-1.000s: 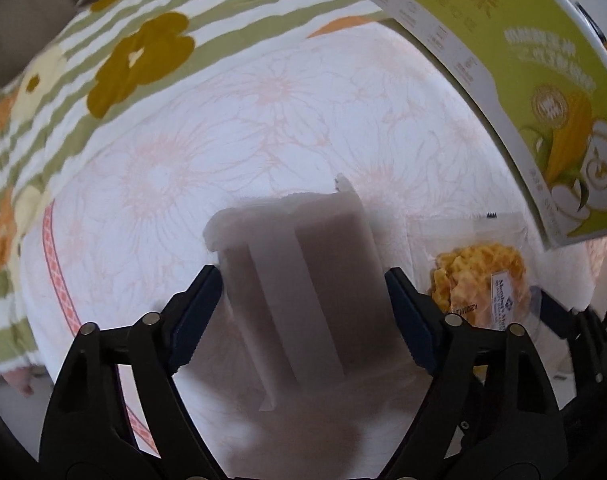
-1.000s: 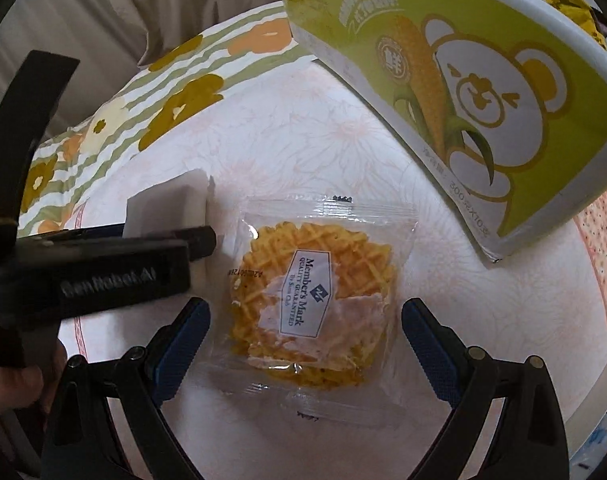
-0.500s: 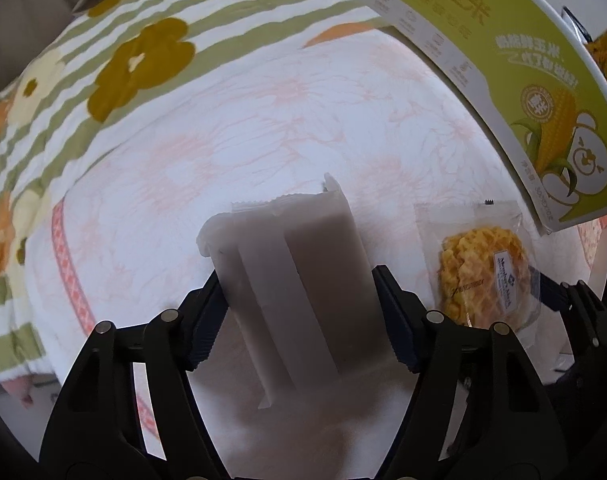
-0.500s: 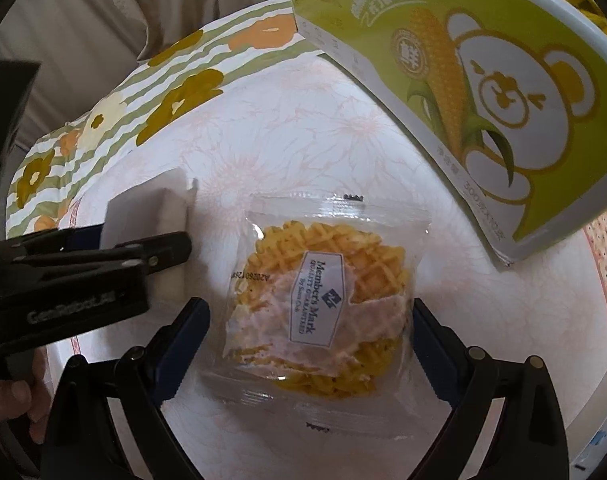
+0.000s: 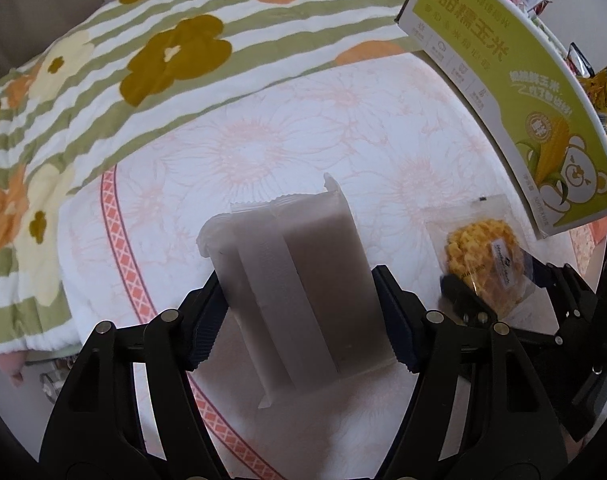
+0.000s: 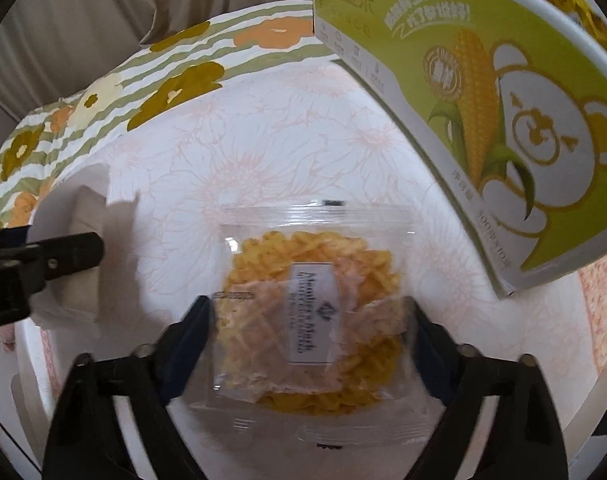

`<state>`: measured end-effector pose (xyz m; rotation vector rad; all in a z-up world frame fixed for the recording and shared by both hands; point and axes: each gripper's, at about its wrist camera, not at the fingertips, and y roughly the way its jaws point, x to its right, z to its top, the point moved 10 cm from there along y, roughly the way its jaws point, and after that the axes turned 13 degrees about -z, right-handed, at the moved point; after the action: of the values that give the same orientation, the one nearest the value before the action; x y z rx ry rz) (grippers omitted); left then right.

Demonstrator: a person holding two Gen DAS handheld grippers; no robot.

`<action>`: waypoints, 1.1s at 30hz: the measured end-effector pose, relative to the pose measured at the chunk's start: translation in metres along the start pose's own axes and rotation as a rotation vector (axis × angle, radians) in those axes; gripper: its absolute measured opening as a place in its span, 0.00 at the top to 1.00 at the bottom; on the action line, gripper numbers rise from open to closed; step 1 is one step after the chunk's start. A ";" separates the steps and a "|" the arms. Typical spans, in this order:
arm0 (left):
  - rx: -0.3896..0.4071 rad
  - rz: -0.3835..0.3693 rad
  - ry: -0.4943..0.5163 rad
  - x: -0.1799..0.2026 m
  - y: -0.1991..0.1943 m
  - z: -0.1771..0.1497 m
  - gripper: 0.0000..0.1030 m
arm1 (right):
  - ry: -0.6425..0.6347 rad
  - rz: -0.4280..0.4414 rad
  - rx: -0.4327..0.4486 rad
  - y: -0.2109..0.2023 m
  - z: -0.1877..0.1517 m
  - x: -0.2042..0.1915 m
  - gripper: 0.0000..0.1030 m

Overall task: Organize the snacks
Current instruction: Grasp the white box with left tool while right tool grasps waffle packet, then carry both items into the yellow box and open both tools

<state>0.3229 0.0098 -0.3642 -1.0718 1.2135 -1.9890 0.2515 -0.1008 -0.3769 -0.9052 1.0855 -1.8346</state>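
Observation:
My left gripper (image 5: 299, 316) is shut on a white opaque snack packet (image 5: 295, 280) and holds it tilted above the floral tablecloth (image 5: 283, 136). My right gripper (image 6: 309, 332) is shut on a clear packet of yellow waffle crisps (image 6: 311, 320) with a white label, lifted off the cloth. In the left wrist view the waffle packet (image 5: 479, 264) and the right gripper (image 5: 499, 284) show at the right. In the right wrist view the white packet (image 6: 83, 240) and a left finger (image 6: 59, 256) show at the left.
A green corn-and-bear carton (image 5: 515, 92) stands at the back right, close behind the waffle packet; it also shows in the right wrist view (image 6: 483, 92). Yellow snack bags (image 5: 603, 100) lie behind it. A striped flower blanket (image 5: 103, 80) lies beyond the cloth's left edge.
Both grippers closed on their packets and lifted them off the cloth. The left jaws went from wide around the white packet to gripping it; the right jaws closed on the waffle packet.

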 end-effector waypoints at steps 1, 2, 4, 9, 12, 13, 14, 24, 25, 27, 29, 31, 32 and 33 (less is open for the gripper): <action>0.003 -0.002 -0.001 0.001 -0.002 0.000 0.35 | 0.008 0.006 -0.002 0.000 0.001 0.001 0.26; 0.005 -0.006 -0.001 0.002 -0.003 0.000 0.35 | 0.019 0.014 -0.003 -0.001 0.002 0.002 0.27; 0.013 -0.013 0.001 0.004 -0.008 0.002 0.35 | 0.026 0.021 0.005 -0.007 0.004 0.004 0.28; 0.059 -0.023 0.008 0.015 -0.032 0.010 0.35 | 0.007 0.049 0.077 -0.044 0.019 0.008 0.29; 0.102 -0.038 0.008 0.025 -0.054 0.019 0.35 | -0.014 0.065 0.137 -0.077 0.034 0.012 0.29; 0.116 -0.045 0.009 0.030 -0.063 0.022 0.35 | -0.017 0.074 0.154 -0.087 0.038 0.013 0.29; 0.133 -0.048 0.010 0.035 -0.072 0.025 0.35 | -0.024 0.085 0.179 -0.100 0.044 0.015 0.29; 0.297 0.004 0.012 0.083 -0.142 0.067 0.35 | -0.043 0.217 0.342 -0.175 0.100 0.058 0.29; 0.312 0.009 0.004 0.091 -0.144 0.071 0.35 | -0.046 0.231 0.353 -0.179 0.107 0.068 0.29; 0.341 0.011 -0.019 0.107 -0.147 0.080 0.35 | -0.061 0.249 0.377 -0.183 0.121 0.092 0.29; 0.360 -0.001 -0.045 0.126 -0.146 0.089 0.35 | -0.071 0.259 0.389 -0.184 0.134 0.113 0.29; 0.381 -0.016 -0.065 0.149 -0.141 0.100 0.36 | -0.082 0.269 0.401 -0.182 0.147 0.136 0.29; 0.388 -0.019 -0.069 0.160 -0.138 0.106 0.39 | -0.086 0.268 0.408 -0.180 0.154 0.150 0.29; 0.396 -0.023 -0.072 0.172 -0.134 0.112 0.40 | -0.090 0.270 0.412 -0.177 0.161 0.164 0.29</action>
<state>0.3219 -0.1187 -0.1550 -0.9472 0.7294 -2.0745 0.2726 -0.2464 -0.1265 -0.5618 0.6976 -1.6869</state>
